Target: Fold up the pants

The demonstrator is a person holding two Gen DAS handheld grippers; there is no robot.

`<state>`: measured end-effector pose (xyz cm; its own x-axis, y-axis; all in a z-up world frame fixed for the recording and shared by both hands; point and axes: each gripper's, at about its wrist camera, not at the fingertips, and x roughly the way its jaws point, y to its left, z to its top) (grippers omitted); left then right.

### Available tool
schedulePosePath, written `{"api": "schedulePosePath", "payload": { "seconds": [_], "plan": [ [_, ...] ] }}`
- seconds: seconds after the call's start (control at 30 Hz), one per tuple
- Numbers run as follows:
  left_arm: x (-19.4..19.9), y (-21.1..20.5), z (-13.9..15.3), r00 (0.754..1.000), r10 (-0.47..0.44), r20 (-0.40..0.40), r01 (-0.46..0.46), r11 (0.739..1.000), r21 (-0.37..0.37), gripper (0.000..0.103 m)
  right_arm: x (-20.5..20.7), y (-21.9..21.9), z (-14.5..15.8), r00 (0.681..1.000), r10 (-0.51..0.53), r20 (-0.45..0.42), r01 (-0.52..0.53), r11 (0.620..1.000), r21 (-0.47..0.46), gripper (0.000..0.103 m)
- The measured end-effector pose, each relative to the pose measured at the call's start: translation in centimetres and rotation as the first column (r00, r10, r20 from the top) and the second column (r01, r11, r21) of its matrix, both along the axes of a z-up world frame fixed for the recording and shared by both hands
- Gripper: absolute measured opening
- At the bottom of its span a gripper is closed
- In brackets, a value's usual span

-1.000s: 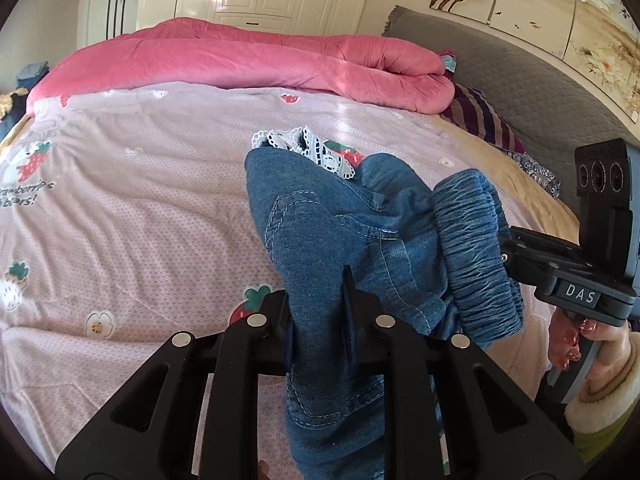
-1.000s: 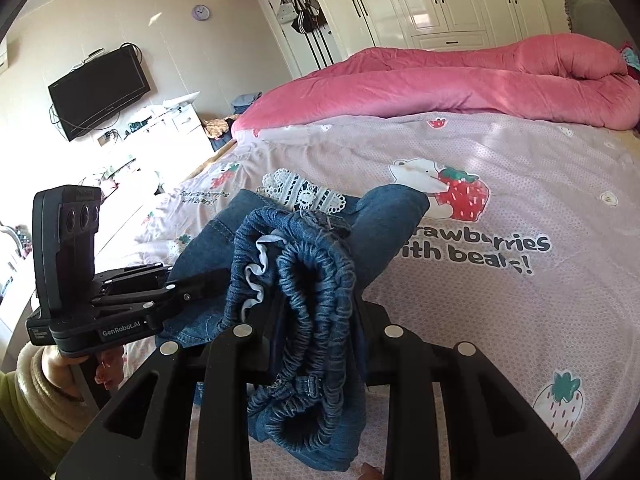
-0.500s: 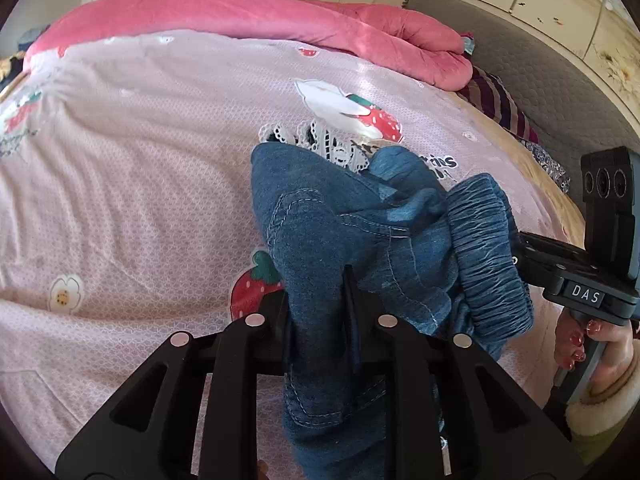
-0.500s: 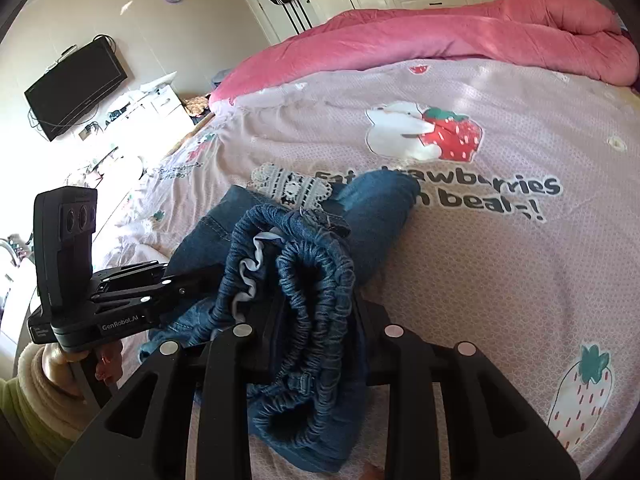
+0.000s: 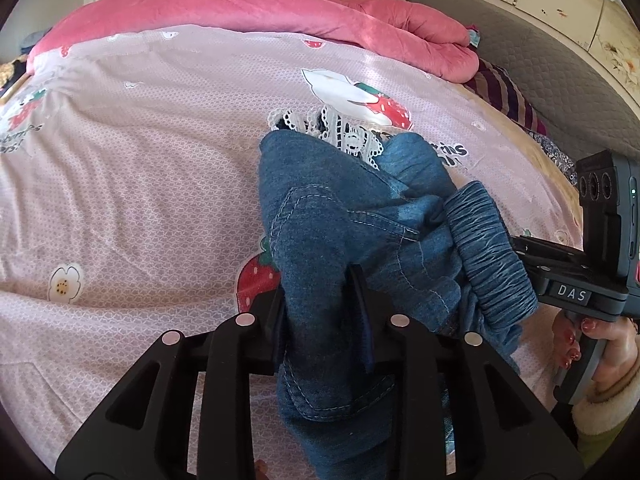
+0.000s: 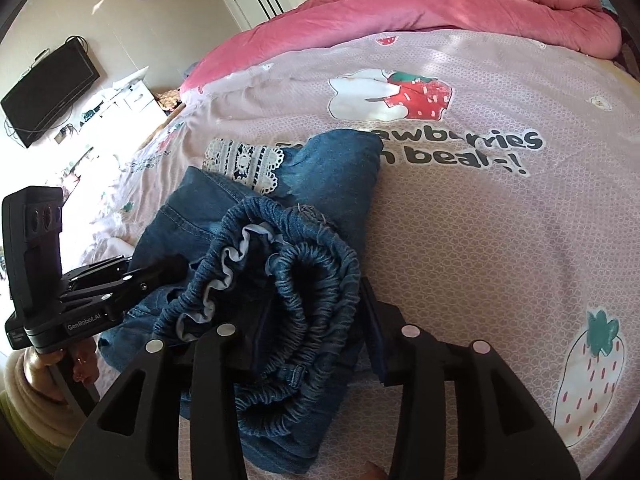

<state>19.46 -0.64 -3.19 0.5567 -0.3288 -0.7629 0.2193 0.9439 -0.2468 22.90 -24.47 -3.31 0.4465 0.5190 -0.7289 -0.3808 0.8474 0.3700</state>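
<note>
Both hand-held grippers are loosening on the bundled blue denim pants (image 5: pixel 344 240): the left hand-held gripper (image 5: pixel 322 322) has been widening its jaws, denim lying between them, and the right hand-held gripper (image 6: pixel 316 320) has been widening around the gathered elastic waistband (image 6: pixel 308 280), its right pad standing clear of the cloth. The pants are lying on the bed's pink strawberry-printed sheet (image 5: pixel 140 168), their white lace hem (image 6: pixel 244 162) pointing toward the rolled pink quilt (image 5: pixel 280 12).
</note>
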Motion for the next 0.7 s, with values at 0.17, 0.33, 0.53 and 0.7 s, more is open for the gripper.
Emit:
{"api": "schedulePosePath", "payload": {
  "seconds": [0.17,0.33,0.53,0.7],
  "plan": [
    [0.0,-0.1,0.0,1.0,0.005,-0.002,-0.005,1.0,-0.004,0.021,-0.2,-0.3,0.5,1.0,-0.015,0.016,0.015,1.0,-0.003,0.058],
    [-0.1,0.0,0.1,1.0,0.005,0.0,-0.005,1.0,-0.002,0.021,-0.5,-0.3,1.1,0.999,-0.017,0.034,0.017,1.0,-0.021,0.061],
    [-0.5,0.2,0.5,1.0,0.009,0.004,-0.009,1.0,0.0,0.035,-1.1,-0.6,2.0,0.997,-0.035,0.065,0.037,0.999,-0.033,0.067],
    [-1.1,0.2,0.8,1.0,0.009,0.01,-0.009,1.0,0.005,0.044,-1.3,-0.8,2.3,0.997,-0.04,0.067,0.043,0.998,-0.041,0.07]
  ]
}}
